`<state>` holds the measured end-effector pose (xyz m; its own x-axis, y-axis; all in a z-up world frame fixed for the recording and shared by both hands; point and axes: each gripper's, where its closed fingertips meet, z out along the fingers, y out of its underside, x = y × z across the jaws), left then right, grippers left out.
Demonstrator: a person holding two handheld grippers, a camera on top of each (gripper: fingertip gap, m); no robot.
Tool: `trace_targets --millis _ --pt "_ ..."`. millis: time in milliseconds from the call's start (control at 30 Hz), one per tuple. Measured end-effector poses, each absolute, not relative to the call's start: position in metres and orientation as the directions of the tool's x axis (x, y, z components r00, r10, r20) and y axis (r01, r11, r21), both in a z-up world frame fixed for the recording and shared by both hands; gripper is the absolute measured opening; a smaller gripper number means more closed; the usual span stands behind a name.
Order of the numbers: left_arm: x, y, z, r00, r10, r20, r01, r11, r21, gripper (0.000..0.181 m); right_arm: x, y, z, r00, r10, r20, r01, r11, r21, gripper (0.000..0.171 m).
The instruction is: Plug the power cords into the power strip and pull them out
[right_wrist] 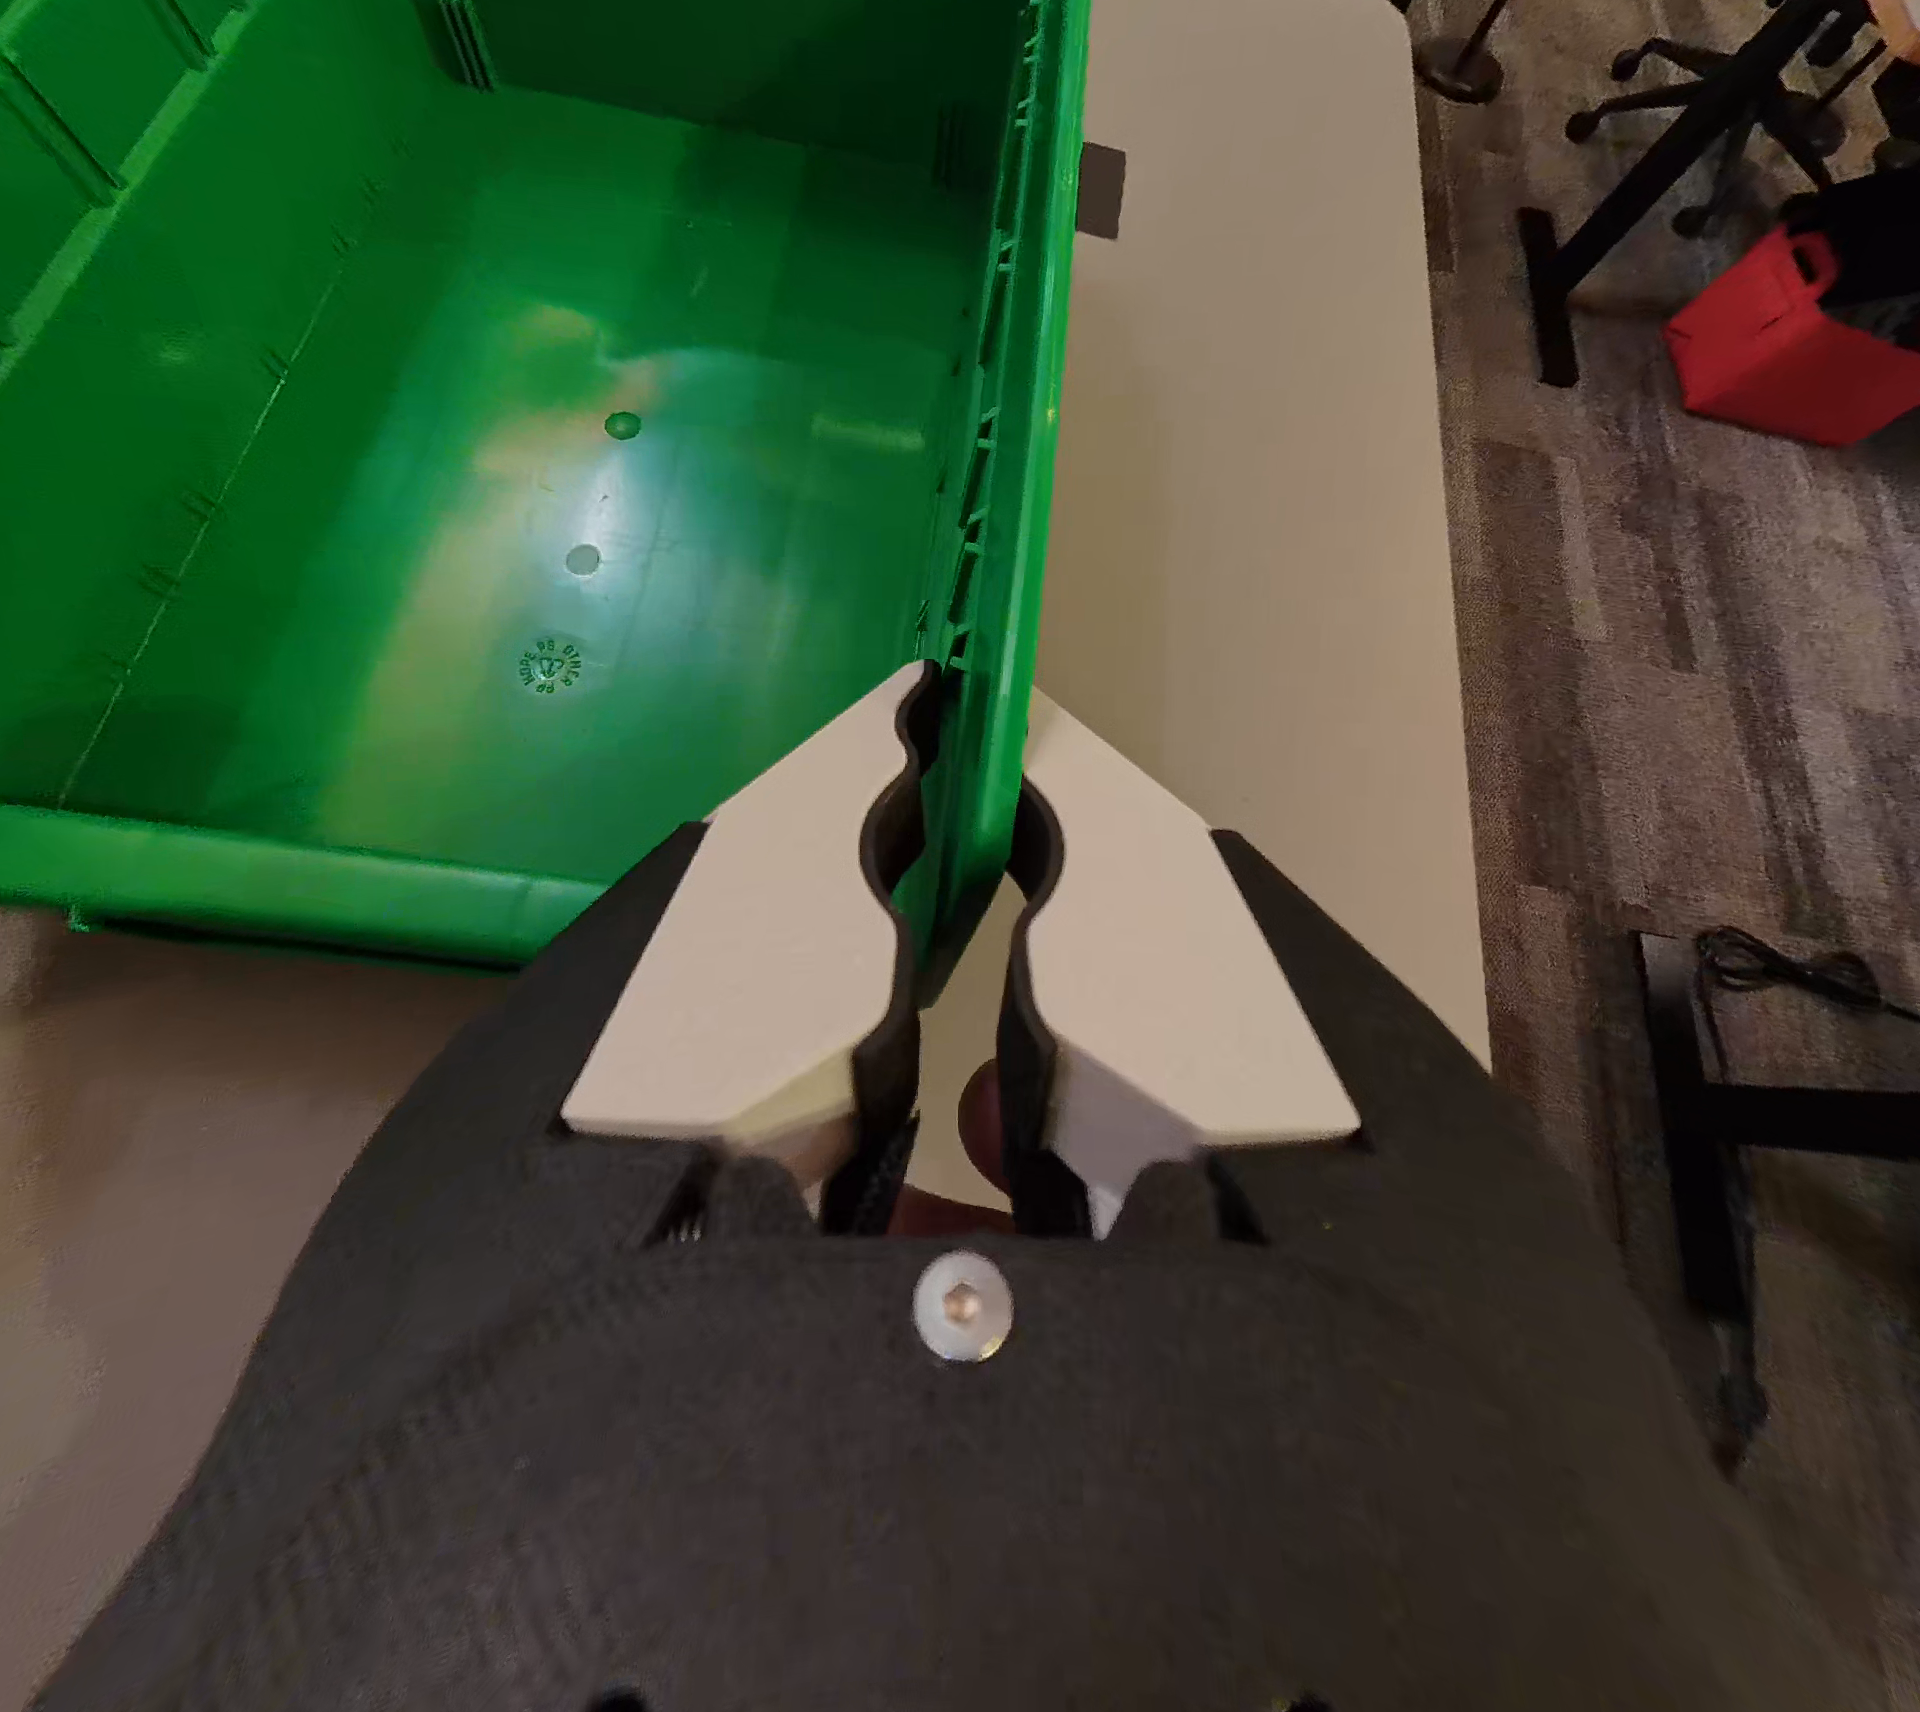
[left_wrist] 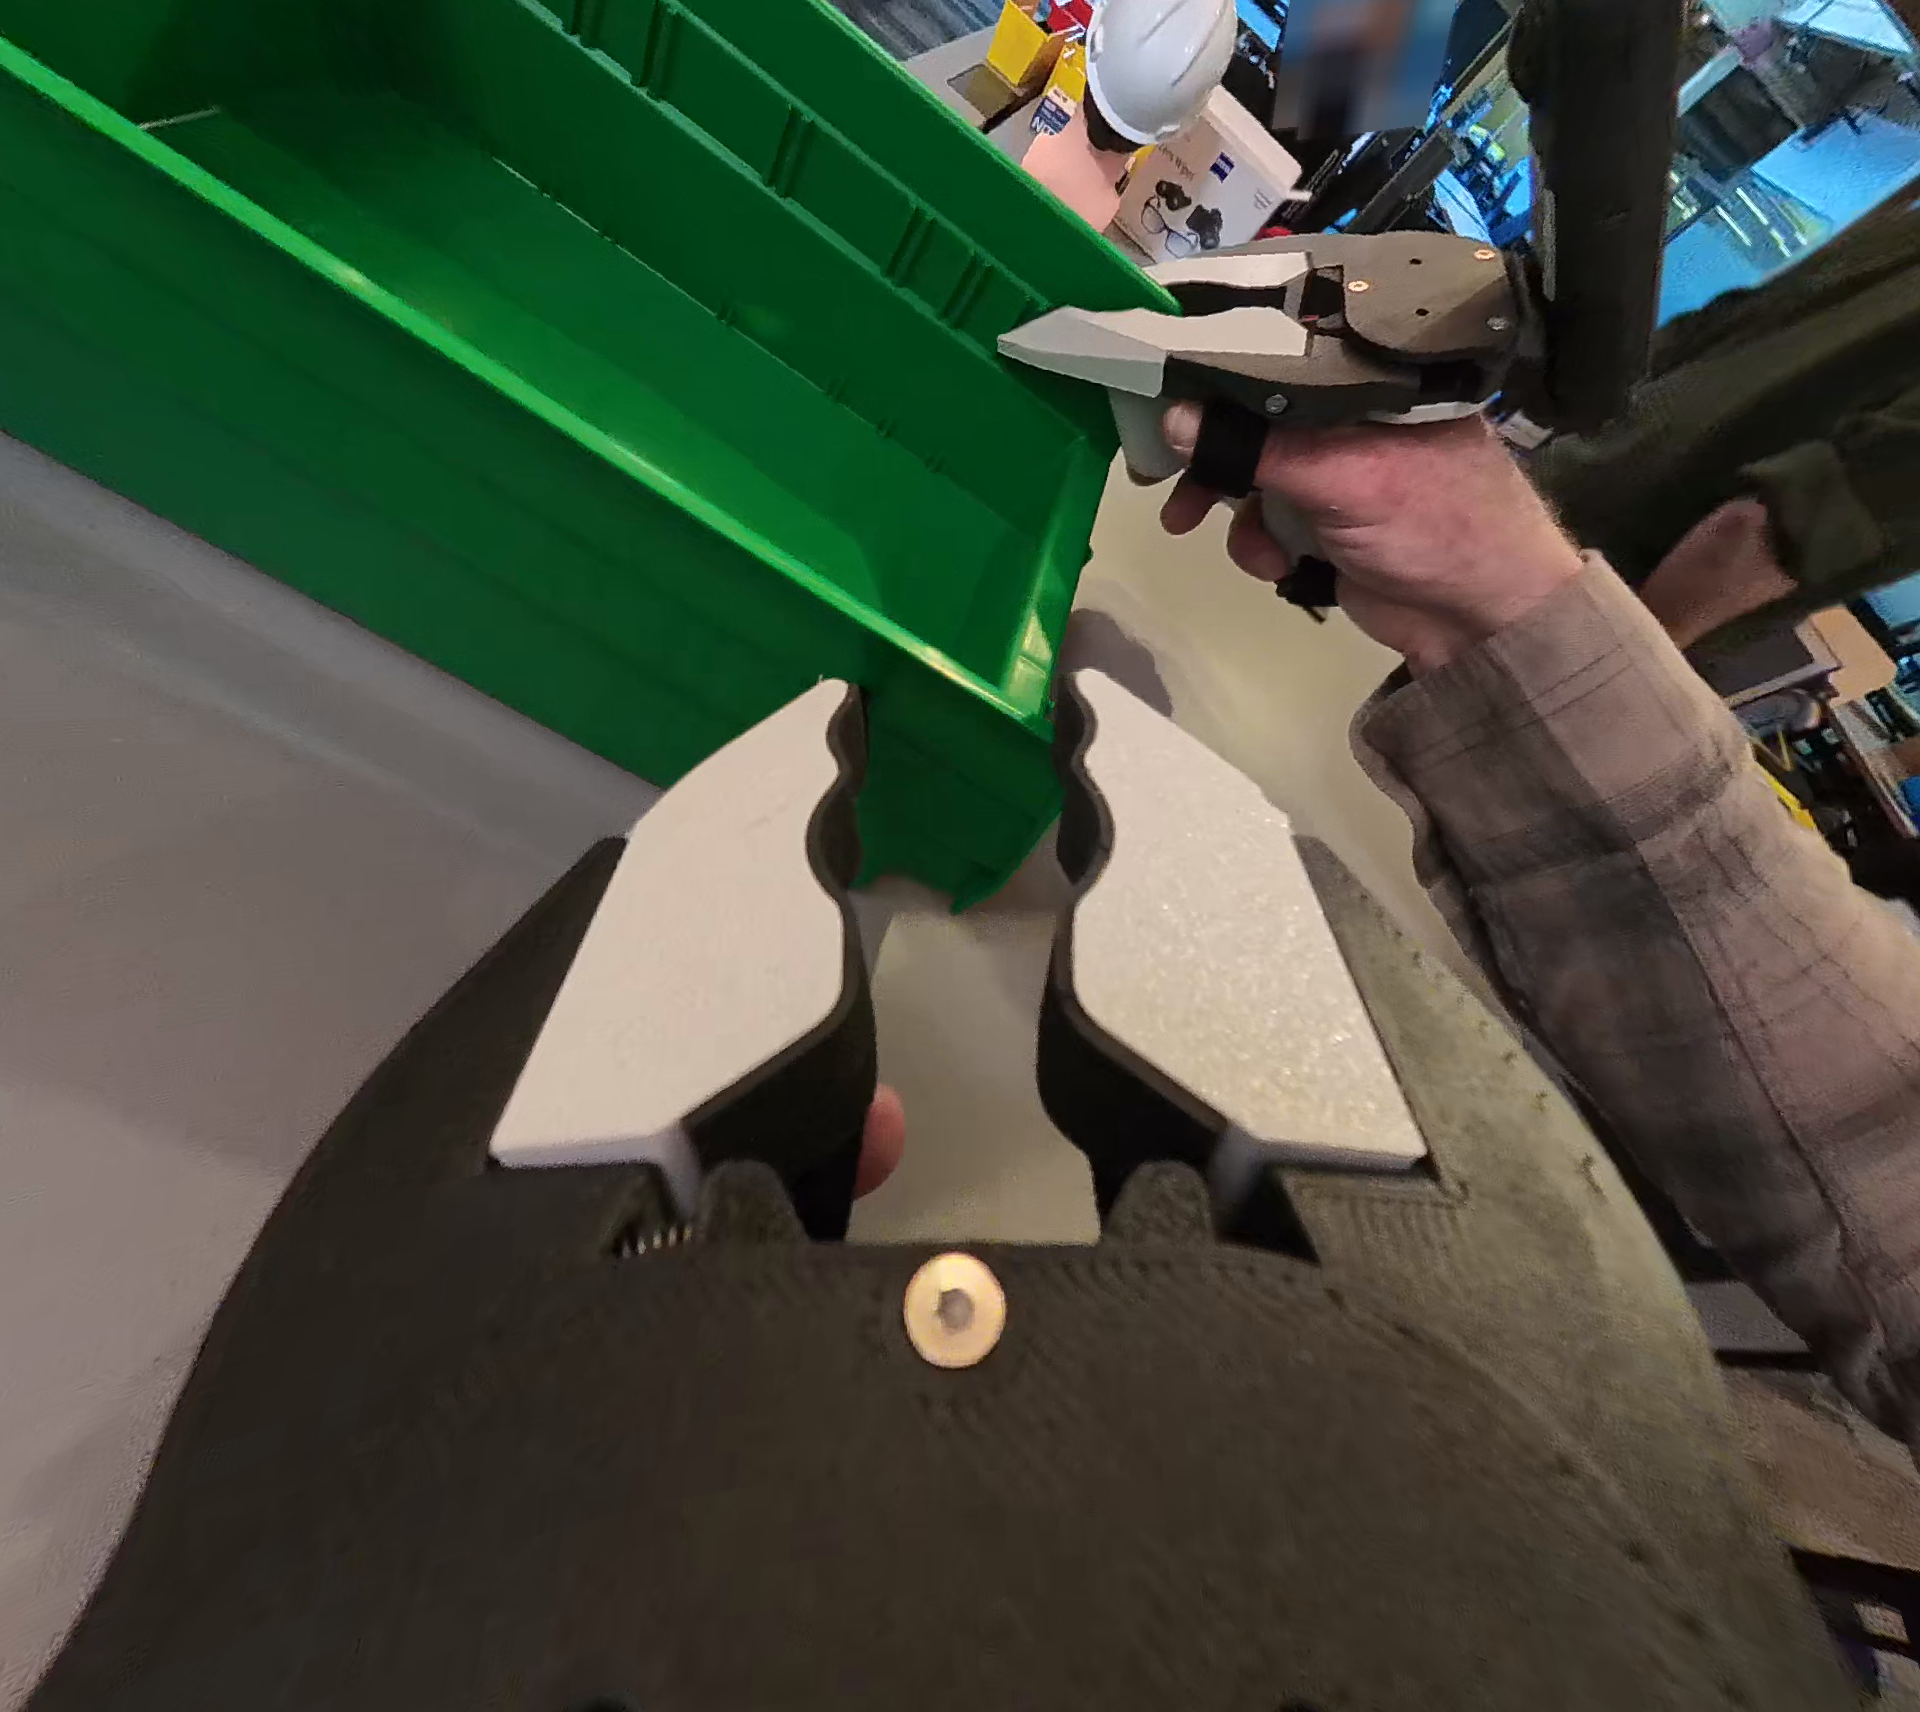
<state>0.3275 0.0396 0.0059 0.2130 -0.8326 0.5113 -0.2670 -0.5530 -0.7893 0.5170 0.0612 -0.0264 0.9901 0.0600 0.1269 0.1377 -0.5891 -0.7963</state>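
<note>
Green bin (right_wrist: 436, 374): empty, on pale desk (right_wrist: 1247, 519). Right tool (right_wrist: 977, 727): clamped on bin's side wall. Left tool (left_wrist: 961, 717): fingers apart around bin's corner. Cords, power strip: not visible. Grey carpet (right_wrist: 1662, 675); red box (right_wrist: 1797, 343); white helmet (left_wrist: 1164, 41).

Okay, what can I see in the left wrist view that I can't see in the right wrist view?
Only the left wrist view shows the left gripper, open at the green bin's near corner, plus the person's hand, plaid sleeve and a white hard hat. Only the right wrist view shows the bin's bare floor, a red bag and the carpet. Both show the bin, the table and the right gripper straddling the bin's wall.
</note>
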Motion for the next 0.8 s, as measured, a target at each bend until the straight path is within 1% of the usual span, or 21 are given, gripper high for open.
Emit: trace_targets --millis 67,200,233,300,367,433,533,667,733,800 --pt "0.335 0.04 0.006 0.225 -0.827 0.515 -0.255 -0.56 -0.788 0.033 0.524 0.065 -0.026 0.987 0.059 0.147 0.153 -0.589 -0.794 0.005" --pt "0.342 0.041 0.006 0.232 -0.824 0.517 -0.233 -0.563 -0.793 0.033 0.532 0.068 -0.027 0.99 0.05 0.128 0.134 -0.585 -0.8 0.005" --pt "0.342 0.04 0.006 0.227 -0.825 0.517 -0.232 -0.561 -0.794 0.034 0.532 0.068 -0.028 0.99 0.058 0.131 0.141 -0.588 -0.797 0.007" --pt "0.338 0.039 0.007 0.213 -0.83 0.515 -0.238 -0.555 -0.797 0.042 0.532 0.067 -0.028 0.988 0.063 0.142 0.152 -0.594 -0.79 0.029" --pt "0.329 0.04 0.015 0.203 -0.841 0.502 -0.213 -0.538 -0.815 0.045 0.538 0.062 -0.018 0.985 0.033 0.172 0.159 -0.581 -0.798 0.048" --pt "0.313 0.041 0.025 0.191 -0.86 0.473 -0.204 -0.506 -0.838 0.046 0.541 0.058 0.006 0.98 -0.003 0.2 0.169 -0.524 -0.835 0.053" --pt "0.278 0.052 0.043 0.215 -0.888 0.406 -0.165 -0.443 -0.881 0.045 0.521 0.058 0.058 0.964 0.005 0.268 0.245 -0.416 -0.876 0.051" --pt "0.223 0.073 0.072 0.269 -0.919 0.288 -0.126 -0.33 -0.936 0.043 0.441 0.072 0.132 0.924 0.136 0.357 0.38 -0.225 -0.897 0.047" --pt "0.192 0.087 0.089 0.325 -0.932 0.163 -0.127 -0.214 -0.968 0.043 0.392 0.079 0.165 0.897 0.206 0.391 0.42 -0.124 -0.899 0.046" --pt "0.161 0.099 0.107 0.379 -0.925 0.038 -0.13 -0.094 -0.987 0.043 0.34 0.084 0.193 0.868 0.292 0.401 0.423 -0.012 -0.906 0.042"
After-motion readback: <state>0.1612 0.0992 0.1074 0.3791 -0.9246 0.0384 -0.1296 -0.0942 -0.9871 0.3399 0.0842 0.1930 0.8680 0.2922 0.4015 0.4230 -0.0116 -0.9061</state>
